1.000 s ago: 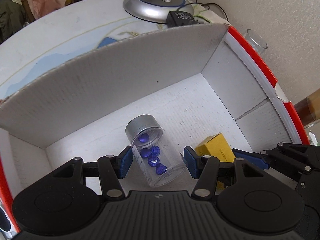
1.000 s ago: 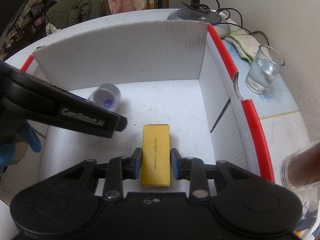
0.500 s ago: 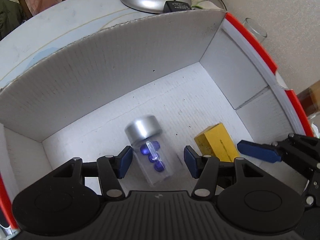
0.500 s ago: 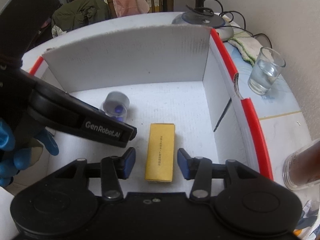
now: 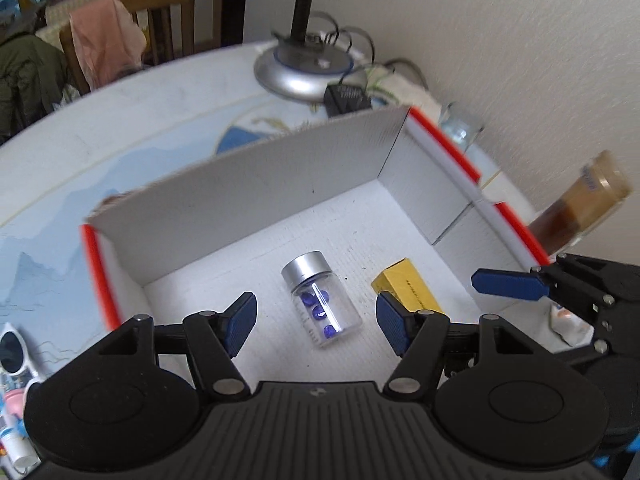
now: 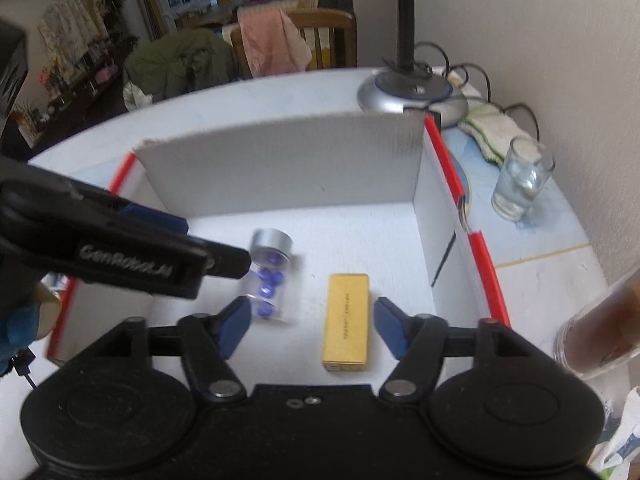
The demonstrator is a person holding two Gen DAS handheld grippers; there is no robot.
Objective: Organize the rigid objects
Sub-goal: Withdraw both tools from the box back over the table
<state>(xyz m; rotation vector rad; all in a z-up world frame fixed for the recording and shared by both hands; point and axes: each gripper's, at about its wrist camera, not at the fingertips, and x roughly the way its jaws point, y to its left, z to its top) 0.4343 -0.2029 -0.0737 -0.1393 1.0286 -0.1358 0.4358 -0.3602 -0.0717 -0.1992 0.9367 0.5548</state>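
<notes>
A clear vial (image 5: pixel 320 300) with a silver cap and blue beads lies on the floor of a white cardboard box (image 5: pixel 260 188) with red edges. My left gripper (image 5: pixel 316 322) hovers above it, jaws opening, pads clear of the glass. Beside the vial lies a yellow carton (image 6: pixel 347 318). My right gripper (image 6: pixel 310 326) hangs over the carton, jaws opening, touching nothing. In the right wrist view the vial (image 6: pixel 269 276) is partly hidden behind the left gripper's arm. The carton (image 5: pixel 412 288) shows right of the vial in the left wrist view.
A lamp base (image 6: pixel 412 96) with cables stands behind the box. A glass of water (image 6: pixel 520 178) and a cloth (image 6: pixel 488 128) sit right of it, a brown jar (image 5: pixel 580 208) nearer. White sunglasses (image 5: pixel 14 350) lie at the left. Chairs with clothes stand beyond the table.
Both grippers have opened wider and risen away from the box floor. The right one let go of the yellow carton, which stays lying flat. The vial rests where it was.
</notes>
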